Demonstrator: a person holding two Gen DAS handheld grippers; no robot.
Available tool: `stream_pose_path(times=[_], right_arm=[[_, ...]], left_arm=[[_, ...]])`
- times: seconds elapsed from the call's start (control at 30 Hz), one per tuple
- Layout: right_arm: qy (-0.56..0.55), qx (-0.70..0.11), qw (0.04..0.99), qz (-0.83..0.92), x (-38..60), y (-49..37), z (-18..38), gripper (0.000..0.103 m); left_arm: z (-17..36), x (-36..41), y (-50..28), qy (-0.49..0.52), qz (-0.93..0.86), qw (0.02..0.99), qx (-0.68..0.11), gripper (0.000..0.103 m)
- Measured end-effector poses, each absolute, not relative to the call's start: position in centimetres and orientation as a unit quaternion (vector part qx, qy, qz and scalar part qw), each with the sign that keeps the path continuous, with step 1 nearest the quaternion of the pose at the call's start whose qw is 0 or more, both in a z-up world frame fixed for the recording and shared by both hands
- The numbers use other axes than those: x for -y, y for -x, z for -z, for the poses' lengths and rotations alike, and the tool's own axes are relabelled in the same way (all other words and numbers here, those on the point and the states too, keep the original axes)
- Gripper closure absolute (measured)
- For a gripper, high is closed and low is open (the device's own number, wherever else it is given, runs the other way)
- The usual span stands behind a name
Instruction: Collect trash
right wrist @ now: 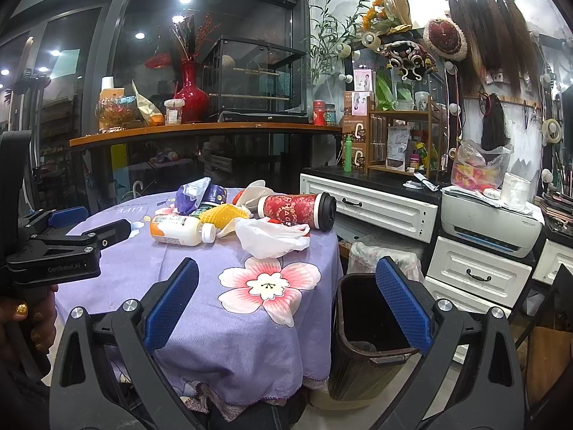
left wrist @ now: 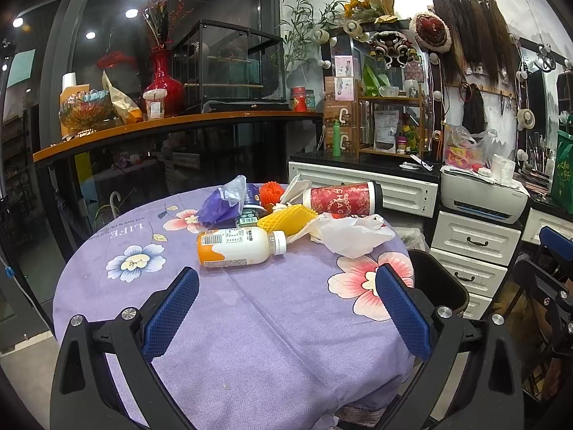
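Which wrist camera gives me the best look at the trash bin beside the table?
The right wrist view: the dark trash bin stands beside the table, its open mouth and inside visible between the open right gripper fingers. The left wrist view shows only its rim past the tablecloth edge.

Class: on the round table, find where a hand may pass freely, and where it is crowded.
Free: the near tablecloth between the milk bottle and the table's near edge. Crowded: the far side, where bottle, white bag, yellow foam net and red cup cluster.
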State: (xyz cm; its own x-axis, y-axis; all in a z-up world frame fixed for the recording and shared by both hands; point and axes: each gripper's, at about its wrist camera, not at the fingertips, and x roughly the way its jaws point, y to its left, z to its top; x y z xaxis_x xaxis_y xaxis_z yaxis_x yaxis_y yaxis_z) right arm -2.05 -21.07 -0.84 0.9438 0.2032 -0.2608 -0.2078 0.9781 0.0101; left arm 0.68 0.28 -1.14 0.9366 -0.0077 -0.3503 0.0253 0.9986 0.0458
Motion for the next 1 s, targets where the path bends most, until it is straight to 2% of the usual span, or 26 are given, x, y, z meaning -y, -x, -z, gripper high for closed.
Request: stream_pose_path(times=[1.0], right_arm=[[0.009, -0.137, 0.985, -0.105, 20.6, 1.8, 2.0, 0.005]], left_arm=[[2.4, -0.8, -1.1, -0.026, 0.006, 0.982, -0.189, 0.005]])
